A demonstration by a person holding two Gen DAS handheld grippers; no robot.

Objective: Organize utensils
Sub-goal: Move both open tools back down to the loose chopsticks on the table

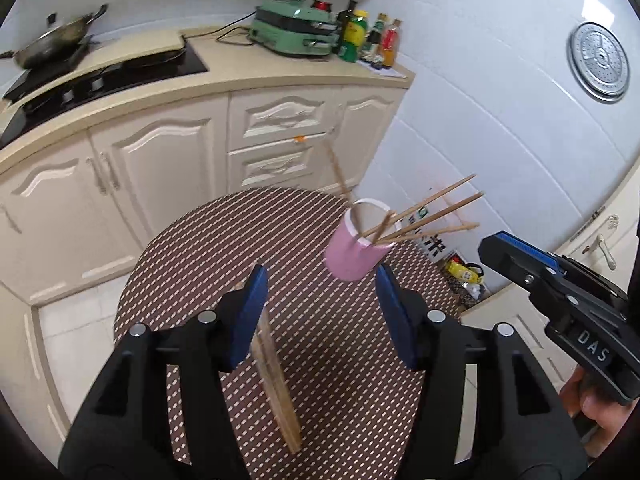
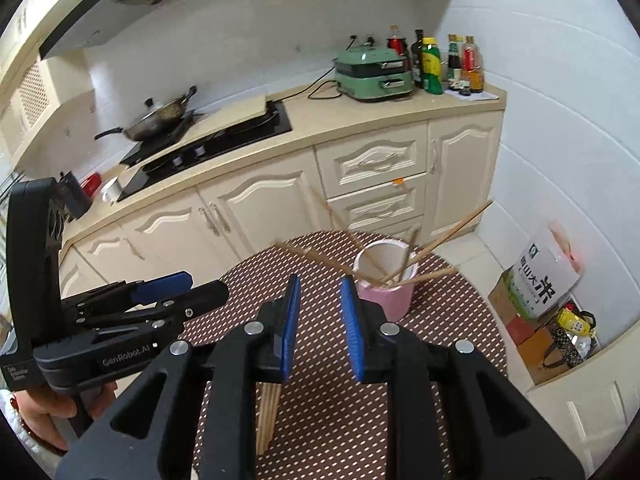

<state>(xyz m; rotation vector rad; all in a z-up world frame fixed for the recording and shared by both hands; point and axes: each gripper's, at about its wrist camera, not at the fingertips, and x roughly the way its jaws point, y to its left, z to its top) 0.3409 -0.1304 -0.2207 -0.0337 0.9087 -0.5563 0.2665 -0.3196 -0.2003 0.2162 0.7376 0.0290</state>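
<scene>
A pink cup [image 1: 352, 250] with a white inside stands on the round brown dotted table [image 1: 208, 264]; it also shows in the right wrist view [image 2: 386, 296]. Several wooden chopsticks [image 1: 432, 210] lean out of it [image 2: 452, 228]. A bundle of chopsticks [image 1: 276, 376] lies flat on the table below the left gripper [image 1: 320, 292], which is open and empty above the table, short of the cup. The right gripper [image 2: 320, 296] is open and empty, just left of the cup, with the bundle [image 2: 268, 416] under it. Each gripper shows in the other's view [image 1: 520, 258] [image 2: 176, 284].
Cream cabinets [image 1: 160, 176] and a counter with a black hob [image 1: 100, 80], a wok [image 1: 52, 42], a green appliance [image 1: 296, 32] and bottles [image 1: 368, 38] lie beyond the table. A rice bag [image 2: 540, 280], boxes and bags sit on the floor at right by the tiled wall.
</scene>
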